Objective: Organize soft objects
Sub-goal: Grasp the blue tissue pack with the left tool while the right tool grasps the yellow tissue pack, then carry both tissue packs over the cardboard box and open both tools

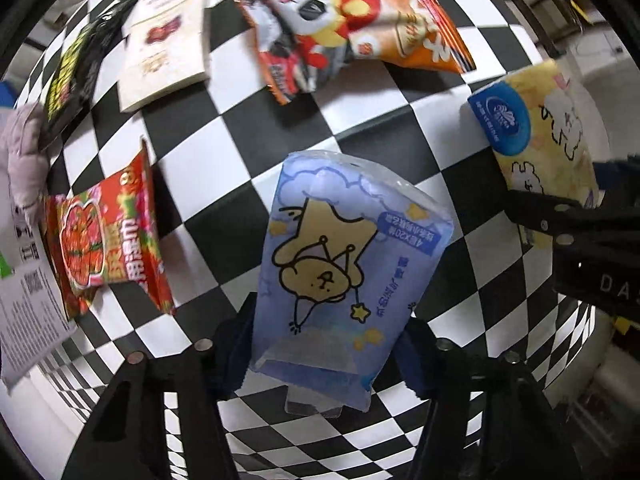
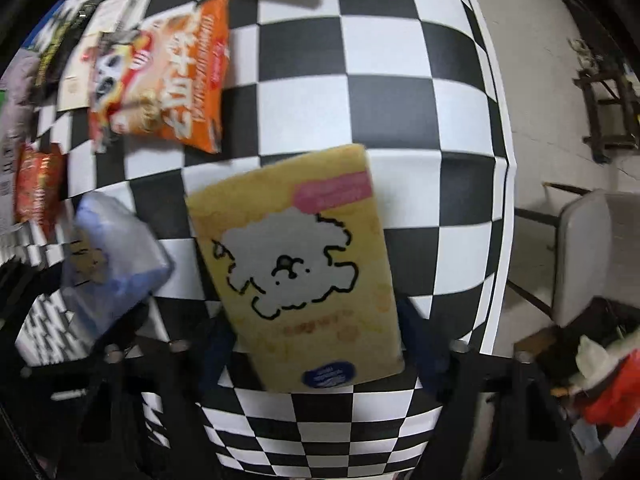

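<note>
A blue tissue pack (image 1: pixel 340 264) printed with a bear lies on the checkered tablecloth (image 1: pixel 224 216), its near end between the fingers of my left gripper (image 1: pixel 326 344). Both dark pads touch its sides, so the gripper is shut on it. A yellow tissue pack (image 2: pixel 304 264) with a white fluffy dog sits between the fingers of my right gripper (image 2: pixel 320 340), pads against its edges. The left wrist view shows the yellow tissue pack (image 1: pixel 548 132) at the right with a right gripper finger (image 1: pixel 560 220) beside it. The blue tissue pack (image 2: pixel 116 248) appears blurred at the left of the right wrist view.
An orange snack bag (image 1: pixel 352 28) with a panda lies at the back. A red noodle packet (image 1: pixel 108 240), a white book (image 1: pixel 168 40), a black-and-yellow packet (image 1: pixel 72 76) and a grey padded item (image 1: pixel 24 160) line the left. The table edge (image 2: pixel 504 200) and a grey chair (image 2: pixel 592 256) are right.
</note>
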Demonstrator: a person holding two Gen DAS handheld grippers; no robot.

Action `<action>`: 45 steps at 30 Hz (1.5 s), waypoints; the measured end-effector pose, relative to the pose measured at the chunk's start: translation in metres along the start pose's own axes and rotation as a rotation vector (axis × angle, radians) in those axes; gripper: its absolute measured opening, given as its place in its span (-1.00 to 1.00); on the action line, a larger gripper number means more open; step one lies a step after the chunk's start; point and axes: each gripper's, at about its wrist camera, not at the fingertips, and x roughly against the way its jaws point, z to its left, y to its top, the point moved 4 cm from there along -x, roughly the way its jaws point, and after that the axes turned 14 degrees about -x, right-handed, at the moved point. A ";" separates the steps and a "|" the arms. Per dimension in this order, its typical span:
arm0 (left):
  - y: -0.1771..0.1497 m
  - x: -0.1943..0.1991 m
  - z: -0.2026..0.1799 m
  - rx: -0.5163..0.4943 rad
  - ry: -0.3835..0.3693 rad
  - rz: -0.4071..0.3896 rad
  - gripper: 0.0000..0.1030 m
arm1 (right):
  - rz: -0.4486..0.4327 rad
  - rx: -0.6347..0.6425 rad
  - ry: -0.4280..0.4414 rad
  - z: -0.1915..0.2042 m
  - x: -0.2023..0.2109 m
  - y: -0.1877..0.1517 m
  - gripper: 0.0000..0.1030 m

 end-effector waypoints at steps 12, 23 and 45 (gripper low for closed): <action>-0.067 0.032 0.020 0.094 -0.016 -0.143 -0.12 | -0.092 -0.091 0.096 0.001 0.037 -0.031 0.28; -0.133 0.180 0.080 0.327 -0.030 -0.395 -0.13 | -0.216 -0.027 0.289 0.060 0.150 -0.076 0.28; -0.230 0.194 0.395 0.644 -0.068 -0.356 -0.12 | -0.329 0.206 0.374 0.479 0.221 -0.058 0.28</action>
